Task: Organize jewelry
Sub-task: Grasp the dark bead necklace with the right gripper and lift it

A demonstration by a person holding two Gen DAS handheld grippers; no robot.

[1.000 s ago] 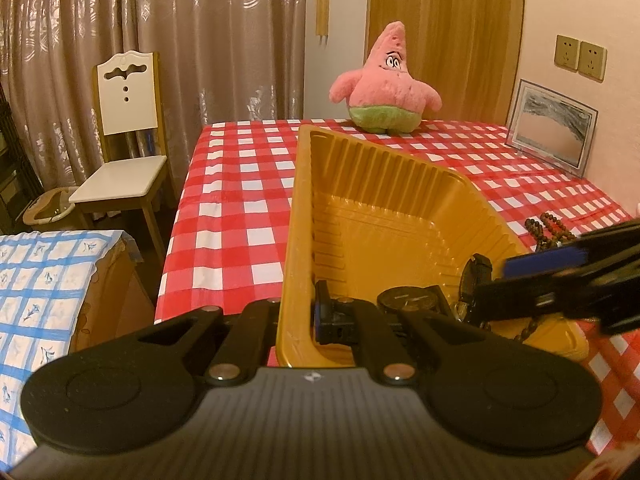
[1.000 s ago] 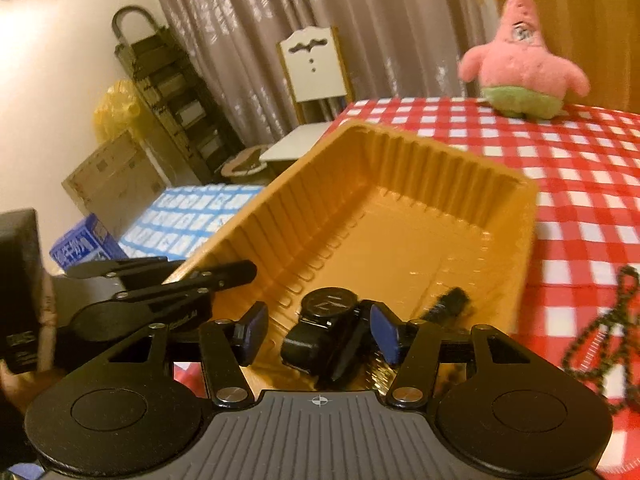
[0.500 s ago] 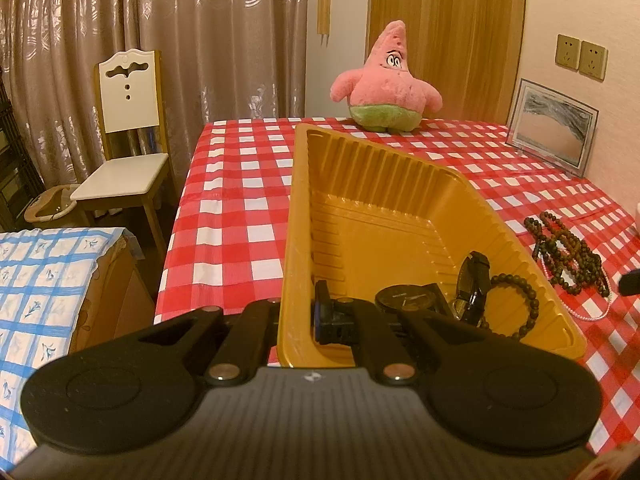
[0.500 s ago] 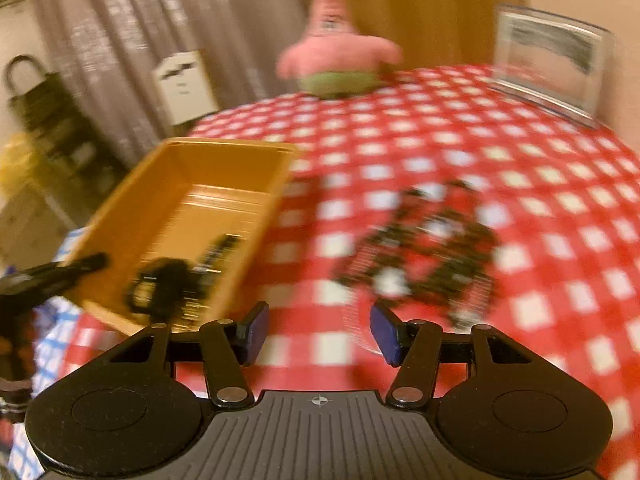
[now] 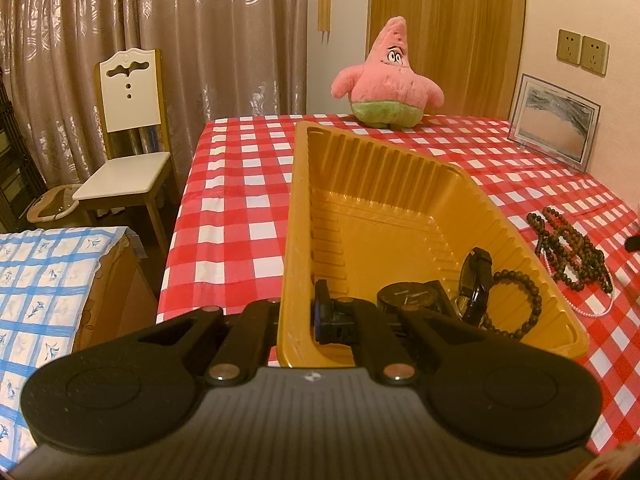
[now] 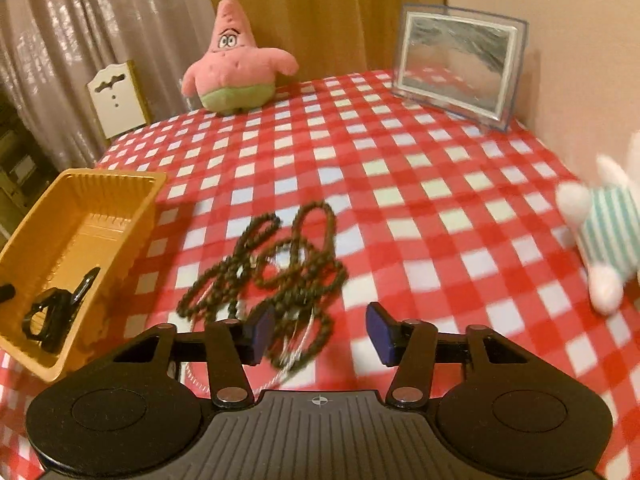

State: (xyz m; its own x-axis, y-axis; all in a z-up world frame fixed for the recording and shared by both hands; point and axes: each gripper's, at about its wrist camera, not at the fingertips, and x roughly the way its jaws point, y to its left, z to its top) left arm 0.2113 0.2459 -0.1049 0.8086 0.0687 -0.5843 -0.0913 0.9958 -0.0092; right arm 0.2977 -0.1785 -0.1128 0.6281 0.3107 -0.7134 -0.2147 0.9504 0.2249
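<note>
the yellow tray (image 5: 304, 240) is clamped at its wall by the left gripper (image 5: 298, 316). the right gripper (image 6: 318, 330), jaws apart, is best lowered onto the bead tangle (image 6: 276, 268) at twelve o'clock, gathering several strands.

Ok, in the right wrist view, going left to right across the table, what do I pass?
Yellow tray with a black watch inside → dark bead necklaces on the checked cloth, just ahead of the open right gripper → picture frame at the back → white and striped plush toy at the right edge.
</note>
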